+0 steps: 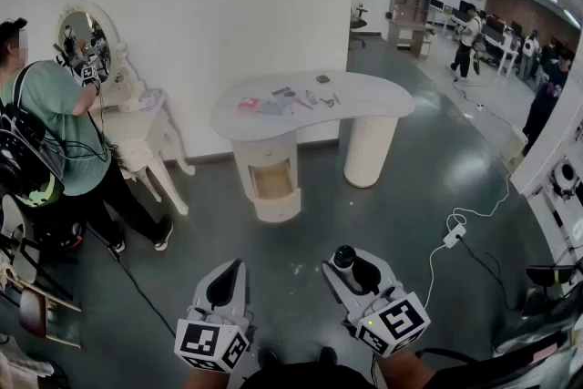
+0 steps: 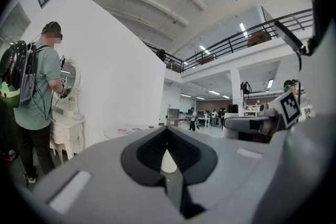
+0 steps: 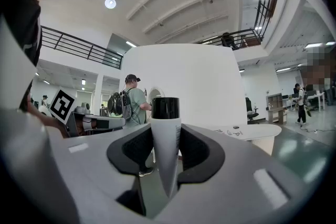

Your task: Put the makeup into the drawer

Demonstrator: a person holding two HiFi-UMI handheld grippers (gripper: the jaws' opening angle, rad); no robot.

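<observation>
Head view: the desk [image 1: 364, 96] stands well ahead of both grippers. Loose makeup [image 1: 278, 102] lies on its top, and what looks like the open drawer [image 1: 272, 180] is in its nearer pedestal.

Left gripper view: the left gripper [image 2: 168, 131] has its jaws closed on nothing.

Right gripper view: the right gripper [image 3: 167, 165] clamps a white tube [image 3: 166, 139], upright with its black cap on top. The drawer is far ahead of it.

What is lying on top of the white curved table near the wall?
Scattered on the table top lie a pink item, a dark item and pale flat items between them. They are too small to identify. Nothing covers them.
</observation>
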